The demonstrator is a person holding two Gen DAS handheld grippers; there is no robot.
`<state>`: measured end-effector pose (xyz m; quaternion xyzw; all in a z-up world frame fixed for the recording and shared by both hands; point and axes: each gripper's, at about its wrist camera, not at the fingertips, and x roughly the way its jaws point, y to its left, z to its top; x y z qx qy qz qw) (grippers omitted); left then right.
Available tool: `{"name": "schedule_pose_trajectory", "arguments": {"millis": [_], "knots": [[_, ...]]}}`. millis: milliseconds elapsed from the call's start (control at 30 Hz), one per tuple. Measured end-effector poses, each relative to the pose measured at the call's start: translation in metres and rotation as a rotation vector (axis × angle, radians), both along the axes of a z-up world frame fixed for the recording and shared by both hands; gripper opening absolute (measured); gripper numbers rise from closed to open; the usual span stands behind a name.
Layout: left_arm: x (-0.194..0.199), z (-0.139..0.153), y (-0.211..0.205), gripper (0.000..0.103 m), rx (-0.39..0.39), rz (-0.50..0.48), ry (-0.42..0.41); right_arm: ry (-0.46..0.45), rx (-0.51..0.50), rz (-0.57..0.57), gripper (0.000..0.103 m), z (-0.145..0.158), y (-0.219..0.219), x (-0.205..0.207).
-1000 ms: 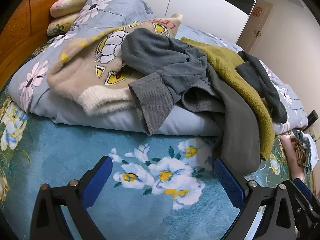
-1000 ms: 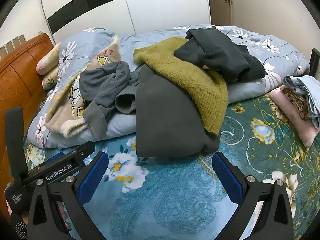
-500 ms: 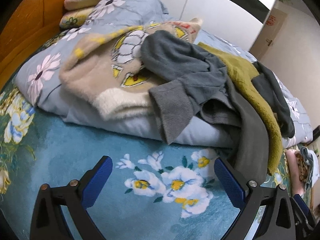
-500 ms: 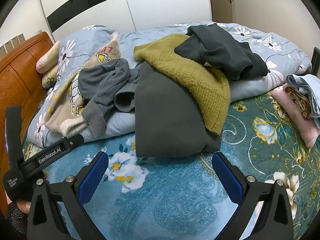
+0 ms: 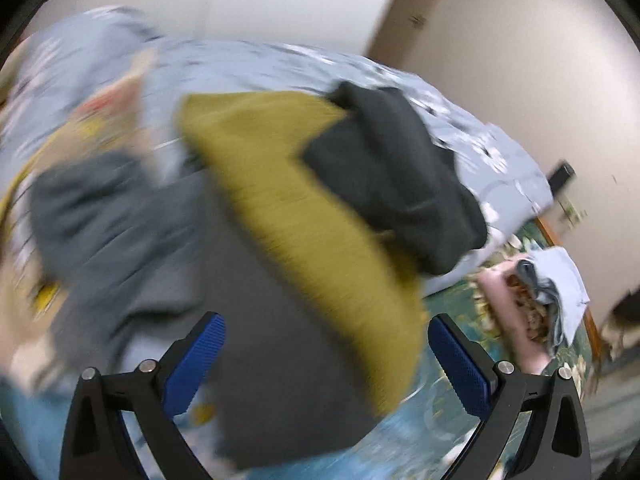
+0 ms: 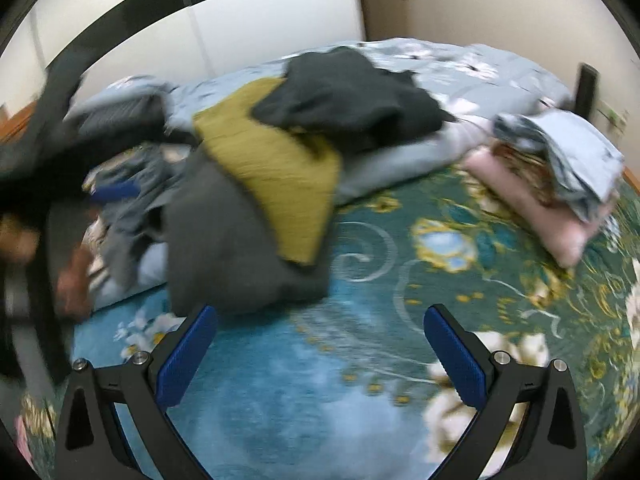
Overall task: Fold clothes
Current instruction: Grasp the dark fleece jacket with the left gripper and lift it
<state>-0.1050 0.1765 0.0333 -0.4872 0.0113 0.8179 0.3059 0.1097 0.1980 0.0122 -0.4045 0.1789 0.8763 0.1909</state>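
Clothes pile (image 5: 320,208), both tools wide apart, empty

Ahead of me, unfolded clothes are lying heaped on the bed: an olive sweater (image 6: 276,176) is draping over a grey garment (image 6: 232,252), a black top (image 6: 348,100) is resting on both, all crumpled.

Both wrist cams blurred. Left cam: close over clothes pile, facing the olive sweater (image 5: 320,216). Right cam: farther back, low over the floral bedspread (image 6: 360,380). Shared: sweater, dark garment (image 6: 344,96), folded stack (image 5: 536,308).
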Motion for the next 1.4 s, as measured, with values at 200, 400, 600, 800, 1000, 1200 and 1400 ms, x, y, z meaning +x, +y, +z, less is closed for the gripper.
{"name": "schedule_pose_trajectory", "arguments": {"millis": [200, 400, 600, 800, 1000, 1200, 1400], "knots": [[-0.028, -0.026, 0.124, 0.1, -0.221, -0.056, 0.04, 0.006, -0.039, -0.051, 0.103, -0.009, 0.03, 0.02], [-0.031, -0.055, 0.186, 0.099, -0.449, -0.045, 0.146, 0.02, -0.086, -0.086, 0.103, -0.019, 0.053, 0.032], [-0.036, -0.065, 0.202, 0.057, -0.56, -0.004, 0.202, 0.028, -0.111, -0.084, 0.103, -0.024, 0.063, 0.04], [-0.038, -0.03, 0.177, 0.029, -0.453, 0.029, 0.236, 0.041, -0.125, -0.09, 0.103, -0.022, 0.068, 0.047], [0.003, 0.047, 0.13, 0.025, -0.219, -0.051, 0.321, 0.06, -0.089, -0.071, 0.103, -0.003, 0.056, 0.051], [0.057, 0.107, 0.054, 0.025, 0.001, -0.136, 0.353, 0.084, -0.049, -0.065, 0.103, 0.019, 0.041, 0.058], [0.108, 0.152, -0.031, 0.025, 0.187, -0.187, 0.341, 0.157, -0.016, -0.085, 0.103, 0.049, 0.03, 0.072]]}}
